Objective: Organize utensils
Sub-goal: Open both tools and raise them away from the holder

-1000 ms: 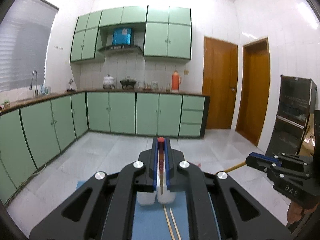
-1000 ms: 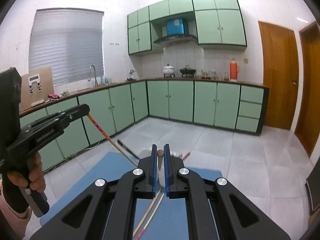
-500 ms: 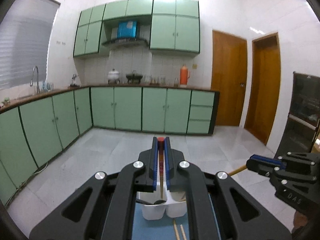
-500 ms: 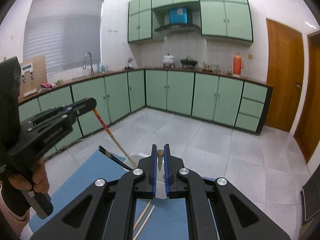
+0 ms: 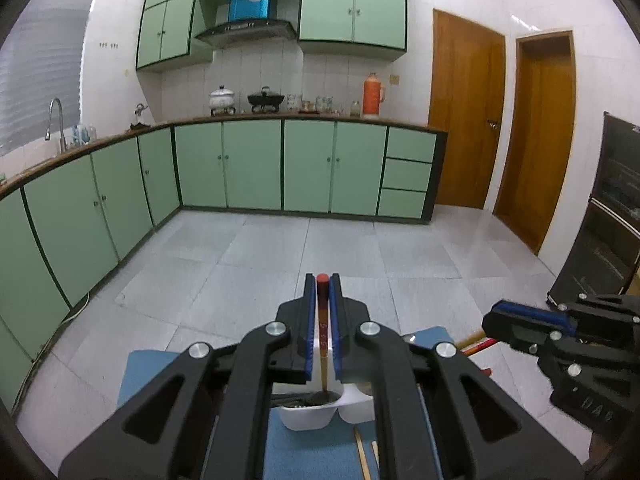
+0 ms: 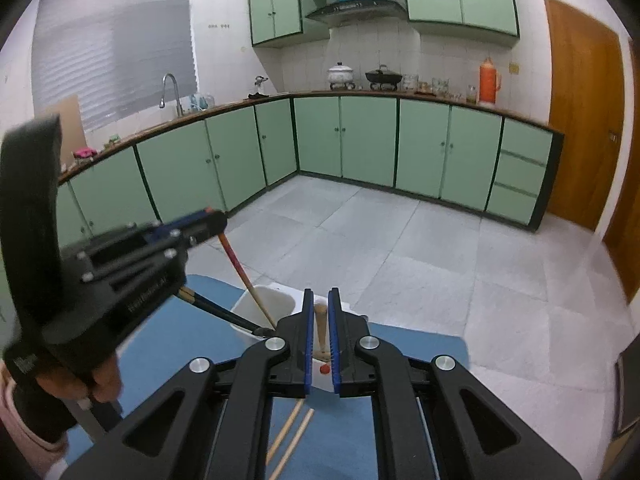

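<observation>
The left gripper (image 5: pixel 322 322) is clamping a red-tipped chopstick (image 5: pixel 322 344) – its lower end is dipping into the white utensil holder (image 5: pixel 316 416) at bottom centre. The right gripper (image 6: pixel 321 340) is clamping a wooden-handled utensil (image 6: pixel 320 330) over the holder on the blue mat (image 6: pixel 416 344)
</observation>
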`<state>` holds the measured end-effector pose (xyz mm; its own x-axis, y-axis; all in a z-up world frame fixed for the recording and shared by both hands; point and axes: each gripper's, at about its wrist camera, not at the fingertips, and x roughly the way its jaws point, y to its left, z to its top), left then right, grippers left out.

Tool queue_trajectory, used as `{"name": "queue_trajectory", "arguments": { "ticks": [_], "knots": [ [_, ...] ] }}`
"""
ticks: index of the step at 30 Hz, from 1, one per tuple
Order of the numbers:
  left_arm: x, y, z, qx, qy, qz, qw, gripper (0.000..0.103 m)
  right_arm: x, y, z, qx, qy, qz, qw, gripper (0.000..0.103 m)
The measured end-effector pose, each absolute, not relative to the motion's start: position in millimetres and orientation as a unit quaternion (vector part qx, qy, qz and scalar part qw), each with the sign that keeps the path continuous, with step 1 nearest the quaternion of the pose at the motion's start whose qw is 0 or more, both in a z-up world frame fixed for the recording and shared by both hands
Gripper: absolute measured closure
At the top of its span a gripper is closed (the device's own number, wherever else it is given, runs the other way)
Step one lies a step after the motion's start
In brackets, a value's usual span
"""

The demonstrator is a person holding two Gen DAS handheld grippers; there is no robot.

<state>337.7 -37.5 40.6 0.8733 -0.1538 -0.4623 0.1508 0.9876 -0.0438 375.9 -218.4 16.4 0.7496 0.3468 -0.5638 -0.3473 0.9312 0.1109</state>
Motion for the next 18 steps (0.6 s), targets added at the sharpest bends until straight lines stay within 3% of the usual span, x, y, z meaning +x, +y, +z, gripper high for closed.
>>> {"name": "queue_trajectory", "arguments": {
  "ticks": [1,2,6,8,9,12,18],
  "knots": [
    [337,-34,41,-0.008,0.24,-0.078,0.967,0.079,374,-223,18,0.003,0.296,0.18,0.938,0.087],
    [334,-31,42,-0.013,0.236,-0.077,0.969,0.065,371,-227,20,0.006,0.29,0.177,0.94,0.083],
    [311,-14,57,-0.027,0.201,-0.071,0.977,0.047,346,-250,32,0.025,0.254,0.148,0.955,0.064],
    [294,-9,66,-0.034,0.184,-0.067,0.98,0.037,330,-258,36,0.027,0.237,0.126,0.963,0.043],
    [283,-6,70,-0.037,0.173,-0.062,0.982,0.029,317,-263,37,0.029,0.222,0.113,0.968,0.039],
    [251,-2,76,-0.037,0.148,-0.053,0.987,0.017,286,-268,35,0.031,0.201,0.1,0.974,0.027],
    [192,-1,53,-0.039,0.154,-0.05,0.986,0.008,228,-274,-2,0.052,0.201,0.081,0.975,0.01]
  ]
}}
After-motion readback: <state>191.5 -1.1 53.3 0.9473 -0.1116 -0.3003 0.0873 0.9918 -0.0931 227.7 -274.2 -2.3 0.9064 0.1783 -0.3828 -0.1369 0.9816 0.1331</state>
